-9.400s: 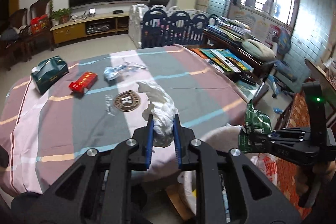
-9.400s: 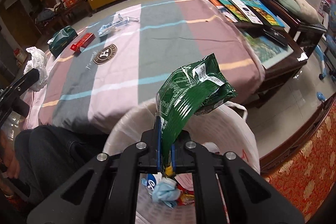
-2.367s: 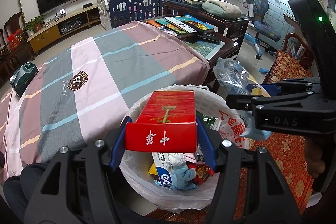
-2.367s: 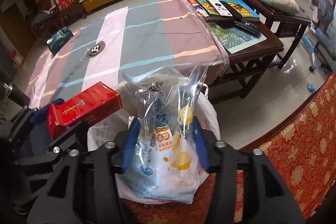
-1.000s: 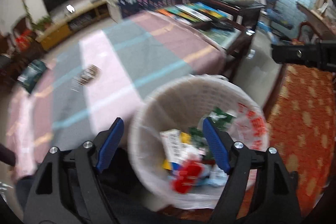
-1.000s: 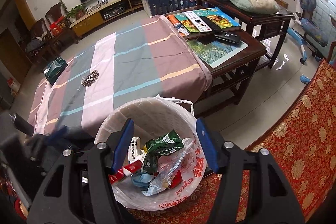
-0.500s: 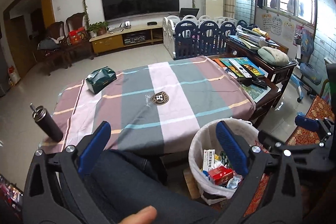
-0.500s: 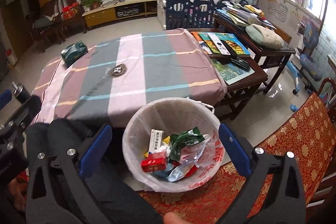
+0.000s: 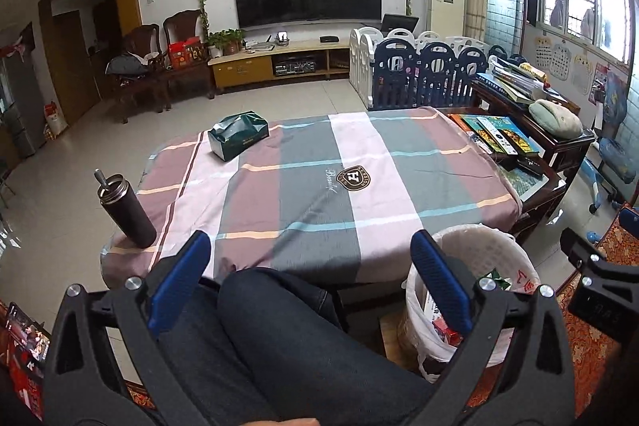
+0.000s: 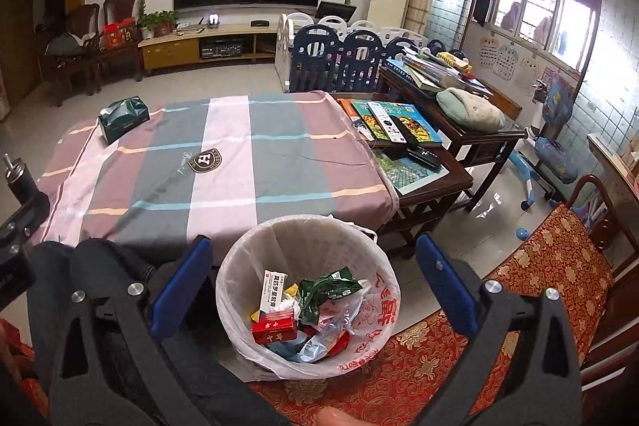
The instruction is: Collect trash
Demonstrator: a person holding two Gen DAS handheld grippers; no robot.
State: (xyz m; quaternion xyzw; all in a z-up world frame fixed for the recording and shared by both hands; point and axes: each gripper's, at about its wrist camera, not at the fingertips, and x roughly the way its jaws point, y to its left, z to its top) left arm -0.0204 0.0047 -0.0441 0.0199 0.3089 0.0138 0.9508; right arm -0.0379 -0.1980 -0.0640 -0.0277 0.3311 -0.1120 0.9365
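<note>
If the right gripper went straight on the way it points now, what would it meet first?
Probably the lined trash basket: the right gripper, jaws open and empty, points down into it, toward the red box. Depth is uncertain.

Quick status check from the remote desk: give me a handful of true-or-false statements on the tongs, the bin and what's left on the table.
1. Both the left tongs and the right tongs are open and hold nothing. True.
2. The red rectangular carton lies on the striped tablecloth. False: it lies in the white plastic-lined waste basket.
3. The green crinkled snack bag is inside the basket. True.
4. The dark green tissue box sits in the basket. False: it sits on the tablecloth, at the far corner.
5. The dark metal flask lies on its side. False: it stands upright at the table's near left edge.
</note>
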